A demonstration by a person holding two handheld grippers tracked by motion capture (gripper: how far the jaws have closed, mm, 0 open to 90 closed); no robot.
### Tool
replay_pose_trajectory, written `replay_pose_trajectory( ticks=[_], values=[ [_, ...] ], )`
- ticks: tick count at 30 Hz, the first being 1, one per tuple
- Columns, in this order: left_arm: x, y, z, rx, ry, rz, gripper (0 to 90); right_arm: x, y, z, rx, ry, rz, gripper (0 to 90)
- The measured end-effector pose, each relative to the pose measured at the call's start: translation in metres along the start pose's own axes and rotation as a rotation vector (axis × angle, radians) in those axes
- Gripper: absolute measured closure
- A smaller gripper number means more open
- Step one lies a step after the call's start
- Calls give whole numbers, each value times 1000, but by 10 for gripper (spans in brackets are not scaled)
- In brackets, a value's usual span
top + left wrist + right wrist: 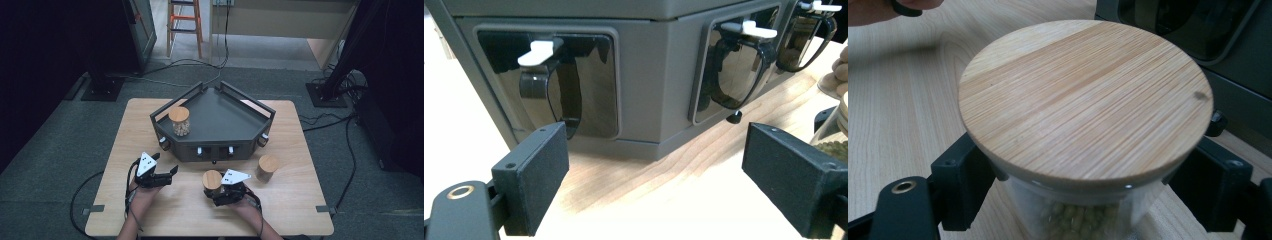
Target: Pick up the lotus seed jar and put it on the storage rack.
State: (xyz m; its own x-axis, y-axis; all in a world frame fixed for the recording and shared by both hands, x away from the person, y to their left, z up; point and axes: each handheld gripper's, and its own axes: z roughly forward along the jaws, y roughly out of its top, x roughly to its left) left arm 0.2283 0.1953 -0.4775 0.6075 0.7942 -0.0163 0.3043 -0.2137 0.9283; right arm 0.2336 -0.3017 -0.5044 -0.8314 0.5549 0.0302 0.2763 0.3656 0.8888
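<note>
Right gripper (220,190) has its jaws clamped on the glass body of a bamboo-lidded jar (1085,95) of pale beans, near centre of the bench (300,210), just under the lid, likely for a secure lift. Left gripper (167,176) jaws apart, empty, facing the grey tray stand (225,122). Second jar (179,120) sits on the stand's left; third jar (267,167) right of the held one.
</note>
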Motion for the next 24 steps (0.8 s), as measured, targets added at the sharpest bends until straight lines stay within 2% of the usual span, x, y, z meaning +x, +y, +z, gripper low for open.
replay_pose_trajectory(
  ticks=[7,18,24],
  values=[
    [-2,-10,-1,-2,-1,-15,114,0,0,0,-1,0,1,181],
    [-4,-16,-2,-3,-2,-7,114,0,0,0,1,1,0,181],
    [-7,-24,-4,-19,1,-9,114,-1,0,0,-1,1,2,181]
  ],
)
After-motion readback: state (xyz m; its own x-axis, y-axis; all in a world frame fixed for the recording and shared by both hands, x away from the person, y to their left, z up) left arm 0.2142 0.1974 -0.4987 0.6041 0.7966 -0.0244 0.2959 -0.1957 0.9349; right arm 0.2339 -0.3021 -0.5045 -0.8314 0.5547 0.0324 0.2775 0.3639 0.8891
